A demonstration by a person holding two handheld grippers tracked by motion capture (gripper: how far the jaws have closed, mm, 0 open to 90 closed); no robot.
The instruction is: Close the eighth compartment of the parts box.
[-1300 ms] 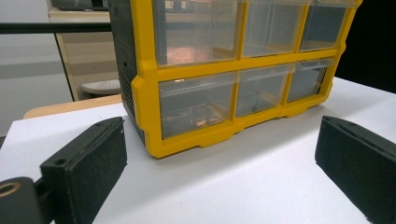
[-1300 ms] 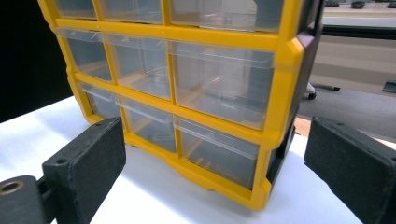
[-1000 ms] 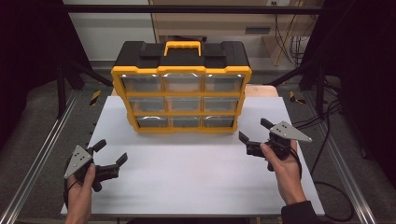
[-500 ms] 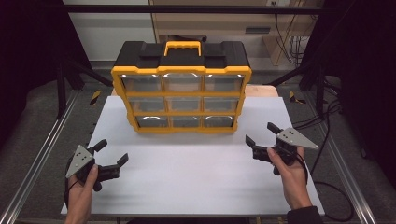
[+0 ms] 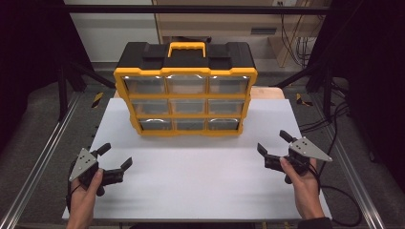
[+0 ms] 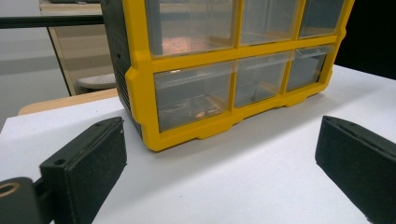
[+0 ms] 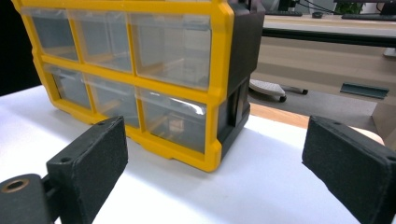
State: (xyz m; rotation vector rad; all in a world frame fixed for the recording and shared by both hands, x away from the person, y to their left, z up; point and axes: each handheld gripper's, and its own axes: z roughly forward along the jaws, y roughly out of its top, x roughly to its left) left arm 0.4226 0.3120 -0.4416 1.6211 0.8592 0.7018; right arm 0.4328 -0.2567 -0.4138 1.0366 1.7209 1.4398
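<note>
Drawers are what I am after, judging by where both tools point: the yellow and black organizer [image 5: 185, 90] stands upright at the far middle of the white table [image 5: 200, 191], its clear drawer fronts facing me in three rows of three, carry handle [image 5: 186, 47] on top. My left gripper [image 5: 116, 162] hovers at the near left of the table, jaws spread wide and holding nothing, well apart from the organizer. My right gripper [image 5: 272, 144] hovers at the near right, jaws likewise apart and empty. In the left gripper view I look between the open jaws at the bottom left drawer [image 6: 192, 95], which seems to hold some small bits behind the clear front, though I cannot tell what they are. In the right gripper view the bottom right drawer [image 7: 173, 122] sits between my jaws, with a small item dimly visible inside. To do this step well, I think I should bring one gripper in low and level toward the drawer I choose, keeping the jaws open until the drawer's front lip lies between them, then close on that lip alone and not on the yellow frame. The organizer is tall and may slide or tip toward me under a pull, so I would brace its side or top with the other gripper, and draw straight back along the table.
</note>
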